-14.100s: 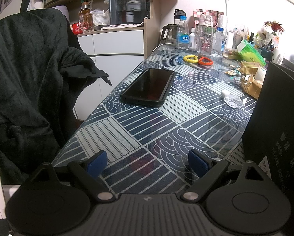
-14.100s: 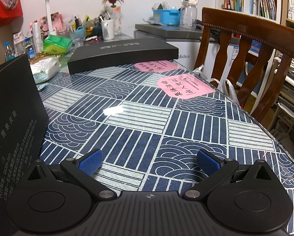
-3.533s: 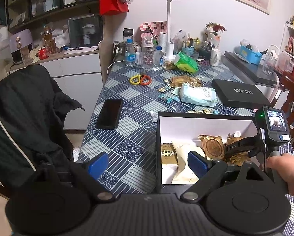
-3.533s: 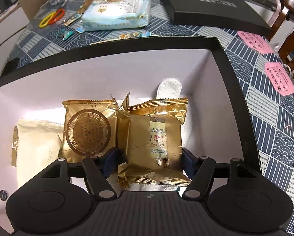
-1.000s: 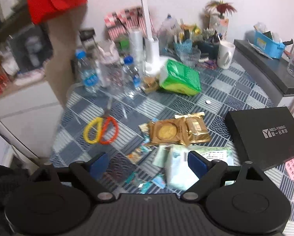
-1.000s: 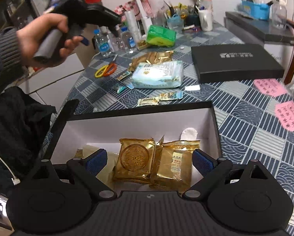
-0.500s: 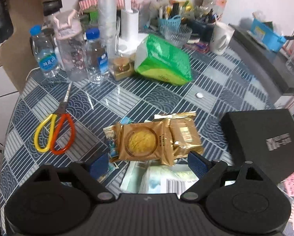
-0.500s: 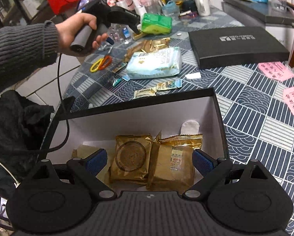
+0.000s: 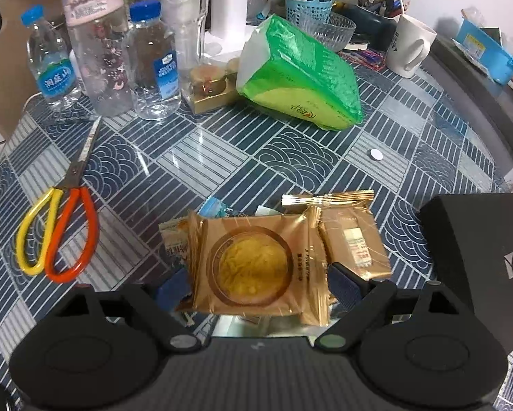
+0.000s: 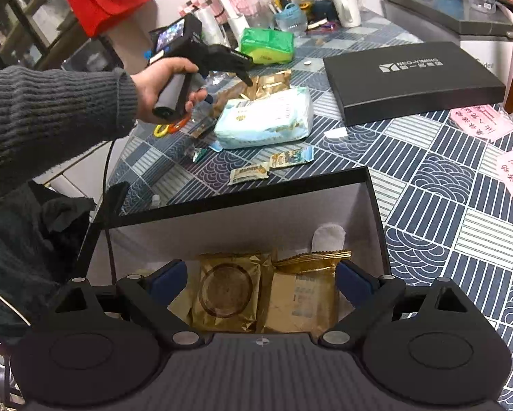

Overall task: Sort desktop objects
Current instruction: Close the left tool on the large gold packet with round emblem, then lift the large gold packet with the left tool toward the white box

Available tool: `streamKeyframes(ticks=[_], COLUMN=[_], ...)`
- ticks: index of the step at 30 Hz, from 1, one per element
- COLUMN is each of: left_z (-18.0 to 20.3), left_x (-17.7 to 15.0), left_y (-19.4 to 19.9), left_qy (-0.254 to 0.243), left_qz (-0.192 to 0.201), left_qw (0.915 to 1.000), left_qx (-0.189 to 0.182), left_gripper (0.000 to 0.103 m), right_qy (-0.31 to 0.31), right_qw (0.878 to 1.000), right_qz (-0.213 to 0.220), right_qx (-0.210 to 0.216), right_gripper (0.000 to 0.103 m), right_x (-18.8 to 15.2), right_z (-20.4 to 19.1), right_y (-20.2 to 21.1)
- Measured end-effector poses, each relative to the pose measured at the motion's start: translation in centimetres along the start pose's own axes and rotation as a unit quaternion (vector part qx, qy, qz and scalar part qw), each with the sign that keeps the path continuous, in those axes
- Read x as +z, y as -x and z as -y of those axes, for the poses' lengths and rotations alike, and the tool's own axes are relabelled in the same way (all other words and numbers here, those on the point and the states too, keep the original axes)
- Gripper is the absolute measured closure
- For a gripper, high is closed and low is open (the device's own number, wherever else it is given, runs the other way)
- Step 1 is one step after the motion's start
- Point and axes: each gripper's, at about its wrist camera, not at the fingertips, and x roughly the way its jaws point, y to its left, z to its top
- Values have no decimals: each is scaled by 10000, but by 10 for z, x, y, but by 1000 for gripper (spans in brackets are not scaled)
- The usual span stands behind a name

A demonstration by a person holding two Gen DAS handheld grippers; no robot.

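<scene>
Left gripper (image 9: 254, 282) low over the table, jaws spread wide, blue pads on either side of a gold mooncake packet (image 9: 251, 267); pads look just clear of the wrapper, contact cannot be told. A second gold packet (image 9: 350, 239) lies against its right edge, with small sachets (image 9: 174, 243) tucked under the left edge. Scissors (image 9: 61, 233) with yellow and orange handles lie to the left; green tissue pack (image 9: 301, 75) and water bottles (image 9: 153, 58) stand farther back; corner of a black box lid (image 9: 479, 250) at right.

Right gripper (image 10: 261, 284) spread open, holding nothing, hovering above the open black box (image 10: 242, 202). Box has a white interior. In it: two gold packets side by side, one with a round emblem (image 10: 227, 291), one with a printed label (image 10: 301, 301); a white rounded piece (image 10: 328, 236) stands against the far wall; a pale item at the left is mostly hidden behind the gripper.

From the right wrist view, a hand (image 10: 160, 85) in a grey knitted sleeve (image 10: 47, 116) grips the left tool's handle, arm reaching across from the left, tool nose tilted down toward the gold packets beyond the pale blue wipes pack (image 10: 266, 120). Two sachets (image 10: 270, 166) lie on the table just outside the box's far wall
</scene>
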Motion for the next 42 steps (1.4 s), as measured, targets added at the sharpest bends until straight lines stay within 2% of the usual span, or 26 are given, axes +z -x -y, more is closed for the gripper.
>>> streamKeyframes(ticks=[12,14,18,20,23,25,26,28,30,42], left_z=[-4,-6,-15,-7,3,5,5,4,6,22], left_x=[2,3,6,5,4,3,3,3,2,-12], left_y=[-19,-22,-38,-41,-41,-41,-40,-37,-32,9], left_qy=[-112,-99,253,39,-222,-189,-127,-6,7,-385], left_qz=[74,-18,-508,-542,-448,-390,-367,-302,-240,119], left_qw=[9999,9999,9984,9985,9984,9986,9987,9990,9990,9961], left_qx=[87,32,-85,104,267,307,316,329,375,780], left_gripper=[0,0,0,0,0,0,2,15,18,19], right_qy=[-63,-76,-99,-107,-121,-124,-113,-91,-71,-46], right_qw=[10000,10000,9999,9999,9999,9999,9999,10000,10000,9999], right_qz=[-33,-19,-32,-43,-59,-58,-49,-29,-5,129], right_qx=[-61,-40,-26,-22,-17,-18,-21,-26,-21,-52], right_gripper=[9,9,9,9,9,9,9,9,9,9], right_x=[2,3,2,2,2,2,2,2,2,3], right_z=[6,5,6,7,7,8,7,6,5,2], right_y=[-6,-5,-6,-6,-7,-7,-6,-6,-5,7])
